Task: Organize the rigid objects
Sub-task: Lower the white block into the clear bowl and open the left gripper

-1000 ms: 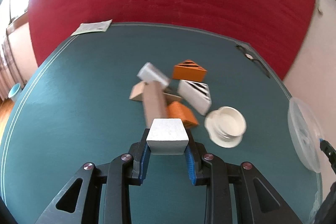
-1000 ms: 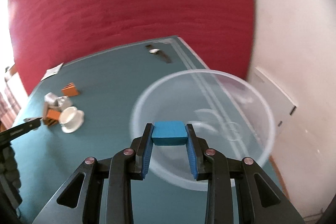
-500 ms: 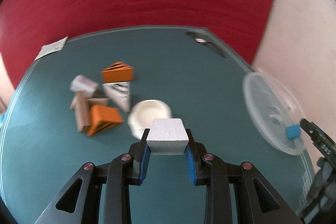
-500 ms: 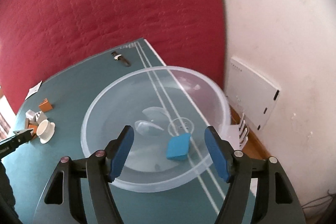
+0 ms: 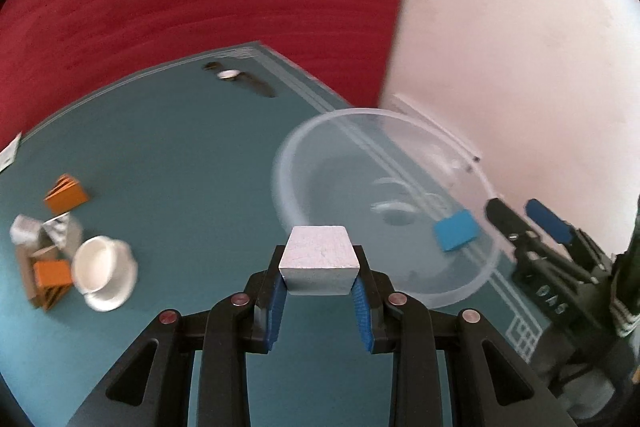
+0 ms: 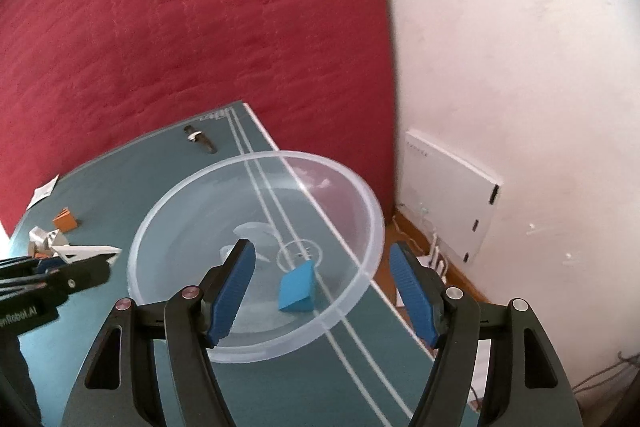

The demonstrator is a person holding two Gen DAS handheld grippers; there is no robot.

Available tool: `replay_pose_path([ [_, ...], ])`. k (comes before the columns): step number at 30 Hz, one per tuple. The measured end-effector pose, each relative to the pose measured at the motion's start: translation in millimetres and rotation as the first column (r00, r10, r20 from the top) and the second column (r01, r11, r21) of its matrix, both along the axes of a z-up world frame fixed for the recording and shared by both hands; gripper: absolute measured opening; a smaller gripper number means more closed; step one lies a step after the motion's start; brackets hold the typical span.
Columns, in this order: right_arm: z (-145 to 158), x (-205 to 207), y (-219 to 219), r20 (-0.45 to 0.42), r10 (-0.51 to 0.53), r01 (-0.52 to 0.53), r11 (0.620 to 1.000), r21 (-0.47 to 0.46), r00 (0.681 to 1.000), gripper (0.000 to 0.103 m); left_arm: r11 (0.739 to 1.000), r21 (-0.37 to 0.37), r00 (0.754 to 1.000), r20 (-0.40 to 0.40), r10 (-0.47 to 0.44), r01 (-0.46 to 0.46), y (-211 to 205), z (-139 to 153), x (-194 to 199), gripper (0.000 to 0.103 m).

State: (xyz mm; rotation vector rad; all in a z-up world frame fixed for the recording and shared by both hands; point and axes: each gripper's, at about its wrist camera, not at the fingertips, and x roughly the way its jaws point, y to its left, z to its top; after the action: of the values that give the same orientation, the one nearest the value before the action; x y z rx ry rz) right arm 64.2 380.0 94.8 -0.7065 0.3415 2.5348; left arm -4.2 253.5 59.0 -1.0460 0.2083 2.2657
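Blue block dropped into clear bowl | right hand-held gripper just opened, empty | left hand-held gripper clamps white cube

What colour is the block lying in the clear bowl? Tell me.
Blue. The block in the clear bowl shows best in the right wrist view.

Soft daylight; left view seemingly motion-blurred

Home room: red quilted wall
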Motion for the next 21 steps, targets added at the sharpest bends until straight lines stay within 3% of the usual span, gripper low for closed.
replay_pose_path([
  [10,0.3,10.0,1.6,-0.03,-0.069,0.07,0.997,0.027,0.997,0.075,0.996,-0.015,0.997,0.0,-0.083,0.083,35.6,-6.8,1.9,0.032],
  [11,0.3,10.6,2.6,-0.034,-0.074,0.075,0.997,0.029,0.997,0.075,0.997,-0.012,0.997,0.005,-0.082,0.082,36.4,-7.6,0.9,0.04],
  [12,0.5,11.9,3.5,-0.04,-0.082,0.083,0.996,0.03,0.996,0.077,0.997,-0.01,0.997,0.01,-0.075,0.075,36.4,-8.2,-0.8,0.063],
  [14,-0.1,13.6,5.9,-0.05,-0.097,0.098,0.995,0.03,0.994,0.079,0.999,-0.001,0.999,0.003,-0.05,0.05,34.0,-7.5,-2.7,0.089],
  [21,1.0,12.3,-1.4,-0.056,-0.098,0.101,0.994,0.049,0.994,0.084,0.999,-0.016,0.999,-0.038,0.031,-0.031,13.4,-6.7,-2.9,0.095],
])
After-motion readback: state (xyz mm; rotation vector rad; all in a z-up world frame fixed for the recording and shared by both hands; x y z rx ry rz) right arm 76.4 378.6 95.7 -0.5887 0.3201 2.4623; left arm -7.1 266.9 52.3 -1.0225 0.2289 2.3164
